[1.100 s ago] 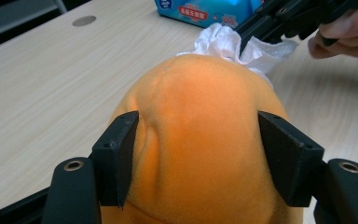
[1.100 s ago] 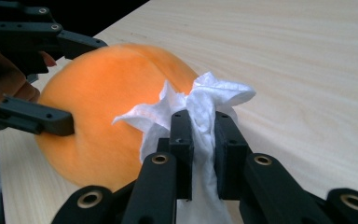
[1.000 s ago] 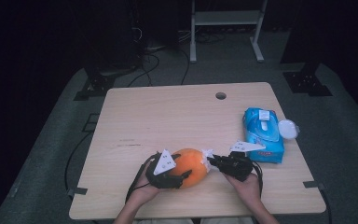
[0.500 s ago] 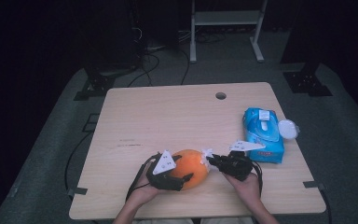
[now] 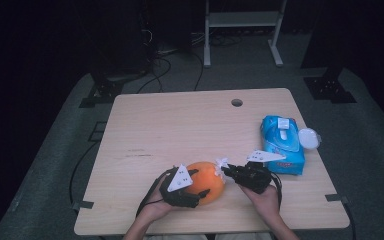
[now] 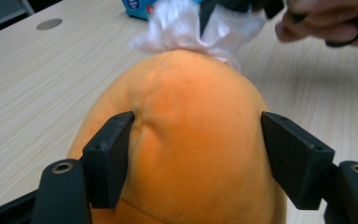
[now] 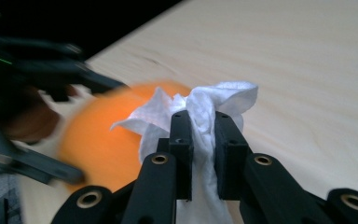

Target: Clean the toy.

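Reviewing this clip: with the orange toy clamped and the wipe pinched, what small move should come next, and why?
Probably a short stroke of the wipe across the top of the orange toy. The left gripper grips the toy by its sides, steadying it on the table, and the right gripper pinches the bunched wipe right against the toy's far end, so wiping looks like the natural follow-on.

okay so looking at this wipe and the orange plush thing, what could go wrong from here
The left gripper squeezes the soft orange toy only at its sides, so a hard rub might twist it loose. The right gripper pinches just a bunch of the white wipe, which could slide out. The wipes pack lies close beside the right hand and could get nudged.
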The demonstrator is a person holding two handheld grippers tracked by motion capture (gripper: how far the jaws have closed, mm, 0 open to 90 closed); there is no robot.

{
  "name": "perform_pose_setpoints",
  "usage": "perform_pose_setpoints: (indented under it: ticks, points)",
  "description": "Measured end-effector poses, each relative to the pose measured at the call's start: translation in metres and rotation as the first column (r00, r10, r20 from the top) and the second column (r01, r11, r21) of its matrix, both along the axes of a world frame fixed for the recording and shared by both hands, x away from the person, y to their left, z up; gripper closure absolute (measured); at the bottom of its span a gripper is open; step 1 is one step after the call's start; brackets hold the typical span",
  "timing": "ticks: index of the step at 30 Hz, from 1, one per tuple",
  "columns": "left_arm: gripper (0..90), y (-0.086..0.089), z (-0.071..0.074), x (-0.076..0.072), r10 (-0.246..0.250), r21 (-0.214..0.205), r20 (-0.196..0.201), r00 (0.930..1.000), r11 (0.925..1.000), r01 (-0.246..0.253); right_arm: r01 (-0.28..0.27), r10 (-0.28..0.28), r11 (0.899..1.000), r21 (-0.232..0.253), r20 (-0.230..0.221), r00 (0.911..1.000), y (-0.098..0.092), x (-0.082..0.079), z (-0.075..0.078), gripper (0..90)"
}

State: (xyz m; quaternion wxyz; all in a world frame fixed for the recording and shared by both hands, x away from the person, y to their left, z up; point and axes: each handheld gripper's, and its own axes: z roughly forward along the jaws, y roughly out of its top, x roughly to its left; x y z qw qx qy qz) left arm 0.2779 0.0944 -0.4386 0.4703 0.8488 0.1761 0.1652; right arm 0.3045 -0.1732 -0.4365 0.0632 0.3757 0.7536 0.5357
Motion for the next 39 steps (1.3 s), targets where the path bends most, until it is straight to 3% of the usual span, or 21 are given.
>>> perform_pose_setpoints:
  ticks: [2, 4, 8, 10, 14, 17, 22, 24, 26, 29, 31, 34, 36, 38, 39]
  points:
    - [28.6, -0.002, 0.000, -0.001, -0.009, 0.004, 0.004, 0.9999, 1.0000, 0.009, -0.029, 0.029, 1.000, 0.010, 0.036, 0.9989, 0.004, -0.004, 0.009, 78.7]
    - [28.6, -0.004, 0.000, -0.003, -0.012, 0.017, 0.014, 0.9998, 0.9998, 0.011, -0.037, 0.038, 0.999, -0.021, 0.052, 0.9979, 0.009, -0.006, 0.010, 78.6]
    - [28.6, -0.006, 0.000, -0.004, -0.018, 0.023, 0.020, 0.9996, 0.9996, 0.017, 0.011, -0.011, 0.998, -0.062, -0.002, 0.9999, 0.000, 0.002, -0.007, 78.6]
    - [28.6, -0.007, 0.000, -0.004, -0.020, 0.023, 0.022, 0.9996, 0.9995, 0.019, 0.018, -0.019, 0.999, -0.046, -0.026, 0.9995, -0.004, 0.004, -0.010, 78.6]
    - [28.6, -0.006, -0.001, -0.003, -0.016, 0.010, 0.015, 0.9998, 0.9998, 0.015, -0.027, 0.029, 0.999, -0.036, 0.050, 0.9983, 0.007, -0.008, 0.008, 78.6]
    - [28.5, -0.007, -0.001, -0.003, -0.015, 0.015, 0.021, 0.9997, 0.9998, 0.014, -0.037, 0.043, 0.996, -0.076, 0.082, 0.9957, 0.015, -0.012, 0.013, 78.6]
    - [28.4, -0.010, 0.000, -0.004, -0.021, 0.025, 0.029, 0.9994, 0.9995, 0.020, 0.004, -0.003, 0.998, -0.066, 0.018, 0.9998, 0.004, -0.003, -0.003, 78.6]
    - [28.3, -0.009, 0.000, -0.004, -0.019, 0.025, 0.029, 0.9994, 0.9995, 0.019, -0.002, 0.006, 0.997, -0.078, 0.053, 0.9986, 0.007, -0.008, 0.003, 78.6]
    - [28.3, -0.008, -0.001, -0.003, -0.017, 0.010, 0.020, 0.9997, 0.9998, 0.016, -0.042, 0.046, 0.998, -0.049, 0.084, 0.9954, 0.013, -0.014, 0.012, 78.6]
    - [27.9, -0.008, 0.000, -0.003, -0.016, 0.012, 0.021, 0.9996, 0.9998, 0.016, -0.056, 0.066, 0.995, -0.086, 0.109, 0.9919, 0.022, -0.018, 0.016, 78.6]
    - [24.1, -0.006, 0.003, -0.002, -0.016, 0.000, 0.011, 0.9998, 0.9999, 0.016, -0.051, 0.059, 0.994, -0.091, 0.087, 0.9945, 0.020, -0.014, 0.009, 78.7]
    - [18.4, 0.003, 0.011, 0.003, 0.013, -0.075, -0.022, 0.9997, 0.9971, -0.015, -0.036, 0.040, 0.997, -0.076, 0.061, 0.9973, 0.013, -0.010, 0.002, 78.7]
    - [15.4, 0.009, 0.013, 0.007, 0.055, -0.075, -0.043, 0.9975, 0.9955, -0.058, -0.022, 0.027, 0.996, -0.086, 0.064, 0.9976, 0.011, -0.009, 0.002, 78.7]
    - [17.8, 0.011, 0.009, 0.009, 0.059, -0.078, -0.071, 0.9958, 0.9949, -0.064, -0.016, 0.021, 0.996, -0.086, 0.065, 0.9977, 0.009, -0.008, 0.002, 78.7]
    - [20.2, 0.010, 0.007, 0.008, 0.055, -0.069, -0.065, 0.9964, 0.9958, -0.060, -0.013, 0.018, 0.996, -0.085, 0.063, 0.9979, 0.009, -0.008, 0.003, 78.7]
